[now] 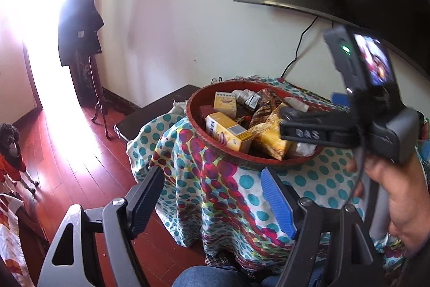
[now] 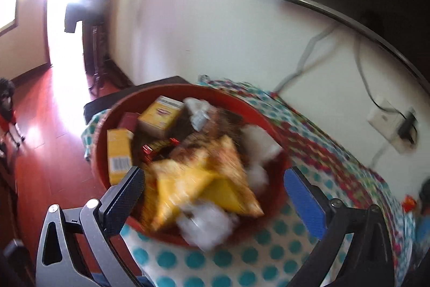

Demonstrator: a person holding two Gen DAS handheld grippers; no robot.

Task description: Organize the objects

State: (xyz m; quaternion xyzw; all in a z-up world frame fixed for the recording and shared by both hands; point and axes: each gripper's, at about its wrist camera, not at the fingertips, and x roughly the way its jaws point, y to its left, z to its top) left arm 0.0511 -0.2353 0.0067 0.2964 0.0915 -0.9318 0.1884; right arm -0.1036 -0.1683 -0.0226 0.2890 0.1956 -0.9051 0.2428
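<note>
state: we hold both the left gripper (image 1: 212, 195) and right gripper (image 2: 215, 195) wide open, nothing between them | where: yellow bag (image 2: 199, 182) lies in the red basket (image 2: 99, 152), heaped on boxes | risk: heap sits near the rim, a nudge likely spills it onto the dotted cloth (image 2: 242, 268)

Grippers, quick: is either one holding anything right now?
Left gripper: open, nothing between its fingers.
Right gripper: open, holding nothing, over the red basket.
</note>
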